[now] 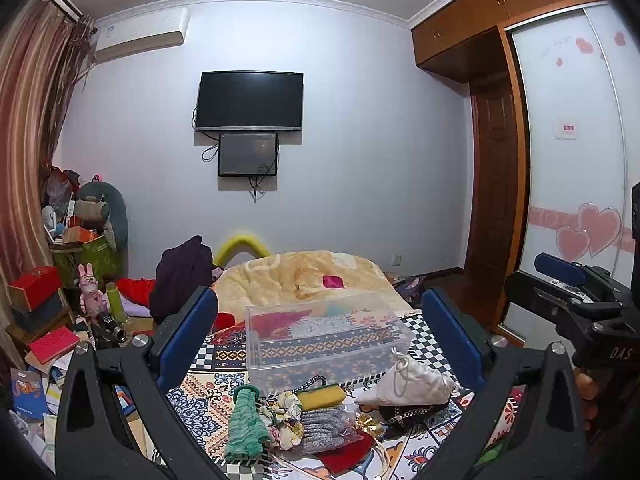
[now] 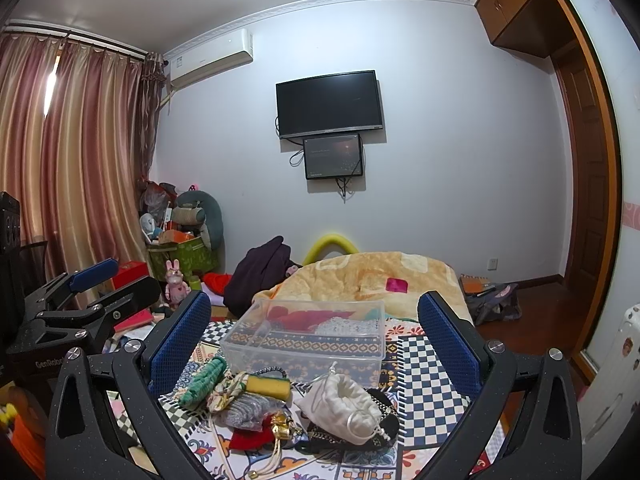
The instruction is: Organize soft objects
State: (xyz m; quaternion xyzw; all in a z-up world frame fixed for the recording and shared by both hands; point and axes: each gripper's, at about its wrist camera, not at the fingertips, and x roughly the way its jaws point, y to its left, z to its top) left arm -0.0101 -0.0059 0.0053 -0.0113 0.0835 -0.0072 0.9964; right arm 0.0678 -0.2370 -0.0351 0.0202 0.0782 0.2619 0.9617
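We hold both tongs above the near end of the bed (image 1: 224,364), which is covered by a patterned sheet, and neither has hold of anything: the left tongs (image 1: 320,336) stand wide apart with nothing between their blue pads, and the right tongs (image 2: 316,336) are spread just as wide and bare. Further up the bed, toward the yellow blanket (image 1: 296,276), sits a clear plastic box (image 1: 328,340), and through its walls we seem to see some red and pale cloth at its far side, though we cannot tell what the pieces are. Most of the work looks undone, for a loose heap lies on the sheet in front of the box at the bed's near edge: a green knitted piece (image 1: 244,424), a flowered hair tie (image 1: 280,420), a yellow sponge (image 1: 320,398), a grey knitted piece (image 1: 324,428), a red cloth (image 1: 344,454), a white drawstring pouch (image 1: 412,384) and a black bag with a chain (image 2: 384,424) partly under the pouch. We judge the sorting to be at an early stage, with each of these left to lift into the box.
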